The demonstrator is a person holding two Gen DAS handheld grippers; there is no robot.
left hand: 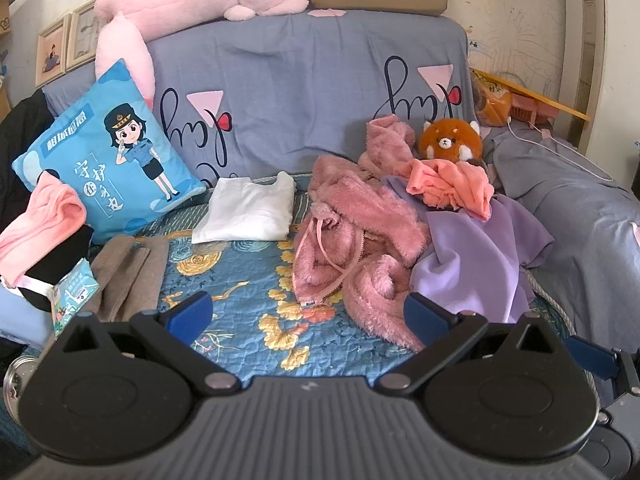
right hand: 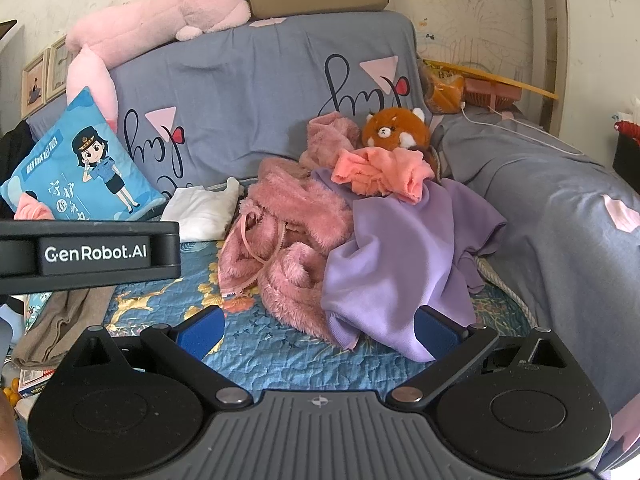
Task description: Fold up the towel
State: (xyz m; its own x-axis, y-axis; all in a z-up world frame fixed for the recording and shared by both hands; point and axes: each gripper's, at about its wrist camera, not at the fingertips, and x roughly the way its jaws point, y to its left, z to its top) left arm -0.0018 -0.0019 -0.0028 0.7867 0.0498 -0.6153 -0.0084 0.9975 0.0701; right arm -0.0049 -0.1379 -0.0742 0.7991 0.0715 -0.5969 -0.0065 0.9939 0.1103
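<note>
We see both wrist views low over sofa seat (left hand: pixel 240 280), facing backrest — right view offset rightward, nearer purple garment (right hand: pixel 400 248); shared: clothes pile, blue cushion (left hand: pixel 108 152).

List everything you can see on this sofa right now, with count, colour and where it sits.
Salmon towel: one, crumpled on the pile, below the toy.
Red panda plush: one, orange-brown, against the backrest.
Fuzzy zip jacket: one, dusty pink, heaped mid-seat.
Purple garment: one, lilac, right of the jacket.
White folded cloth: one, beside the cushion.
Cartoon cushion: one, blue, left.
Brown garment: one, front left.
Pink plush: one, on the backrest.
Quilted seat cover: one, blue floral.
Left gripper: open, empty.
Right gripper: open, empty.
</note>
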